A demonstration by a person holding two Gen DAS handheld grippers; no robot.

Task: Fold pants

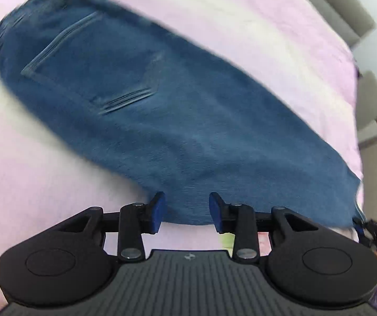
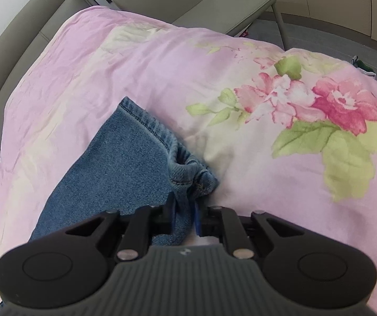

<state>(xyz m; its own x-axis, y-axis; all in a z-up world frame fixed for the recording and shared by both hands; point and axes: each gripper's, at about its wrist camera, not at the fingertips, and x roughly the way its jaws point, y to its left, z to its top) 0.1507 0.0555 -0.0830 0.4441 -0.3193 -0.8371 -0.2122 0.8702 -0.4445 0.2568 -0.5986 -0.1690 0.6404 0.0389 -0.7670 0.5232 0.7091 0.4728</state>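
Blue denim pants [image 1: 141, 100] lie folded lengthwise on a pink bedspread [image 1: 267, 34], waistband and back pocket at the far left, leg end toward the near right. The view is motion-blurred. My left gripper [image 1: 187, 214] is open and empty, just above the near edge of the pants. My right gripper [image 2: 185, 217] is shut on the hem end of the pants [image 2: 135, 158], bunching the cuff [image 2: 196, 176] between its blue pads. It also shows at the right edge of the left wrist view [image 1: 372, 234], holding that leg end.
The pink bedspread has a large flower print [image 2: 320, 105] to the right of the hem. A grey headboard [image 2: 17, 39] runs along the far left. A grey chair [image 2: 214, 5] stands beyond the bed on a grey floor [image 2: 346, 44].
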